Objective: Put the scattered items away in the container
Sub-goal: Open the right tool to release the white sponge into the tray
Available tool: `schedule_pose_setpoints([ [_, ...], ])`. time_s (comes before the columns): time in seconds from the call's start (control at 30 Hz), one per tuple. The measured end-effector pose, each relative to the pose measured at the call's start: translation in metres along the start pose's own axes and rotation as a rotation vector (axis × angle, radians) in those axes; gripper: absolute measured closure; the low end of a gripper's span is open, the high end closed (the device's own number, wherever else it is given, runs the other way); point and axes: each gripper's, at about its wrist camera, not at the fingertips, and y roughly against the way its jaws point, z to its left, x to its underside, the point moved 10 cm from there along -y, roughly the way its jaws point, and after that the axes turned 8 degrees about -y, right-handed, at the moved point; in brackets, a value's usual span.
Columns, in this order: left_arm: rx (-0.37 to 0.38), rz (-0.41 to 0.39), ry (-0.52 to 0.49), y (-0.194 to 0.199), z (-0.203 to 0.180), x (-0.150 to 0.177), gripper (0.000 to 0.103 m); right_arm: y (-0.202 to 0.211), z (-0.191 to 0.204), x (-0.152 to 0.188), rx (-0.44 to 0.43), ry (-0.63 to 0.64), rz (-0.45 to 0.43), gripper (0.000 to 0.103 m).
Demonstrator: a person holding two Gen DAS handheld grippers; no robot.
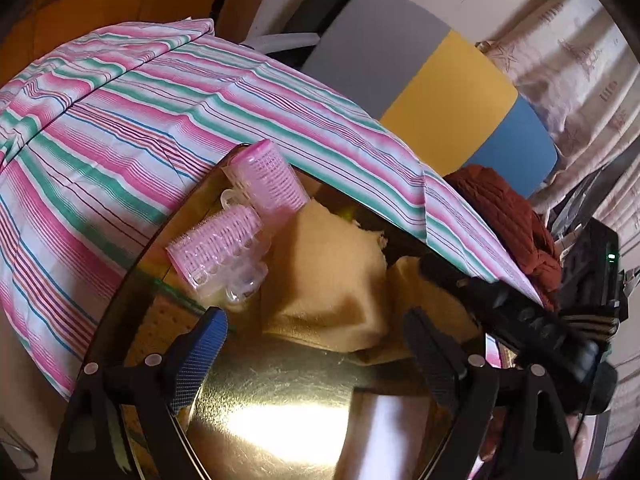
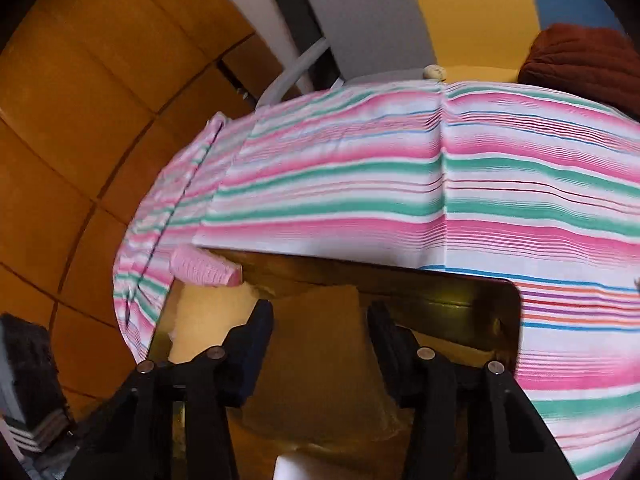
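Observation:
A gold metal tin [image 1: 280,408] lies open on the striped cloth. Two pink hair rollers [image 1: 264,176] [image 1: 216,244] rest in its far left corner, next to a large yellow sponge piece [image 1: 332,264]. My left gripper [image 1: 316,340] hovers open over the tin's shiny floor with nothing between its fingers. My right gripper [image 2: 322,330] reaches into the tin [image 2: 460,300], its fingers pressed on both sides of a second yellow sponge piece [image 2: 320,360]. One roller [image 2: 204,268] shows to its left. In the left wrist view the right gripper [image 1: 430,270] comes in from the right over that sponge piece [image 1: 424,300].
A pink, green and white striped cloth [image 1: 160,120] covers the table. A rust-red knitted item [image 1: 516,220] lies at its far right edge, and a small cream object [image 2: 434,72] at the far edge. A grey, yellow and blue chair [image 1: 448,96] stands behind. The floor has orange tiles [image 2: 80,120].

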Motion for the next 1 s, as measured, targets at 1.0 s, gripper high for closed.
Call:
schedule_pose_setpoints([
  [1.0, 0.032, -0.065, 0.054, 0.043, 0.022, 0.021, 0.012, 0.042, 0.016, 0.15, 0.328, 0.52, 0.029, 0.065],
])
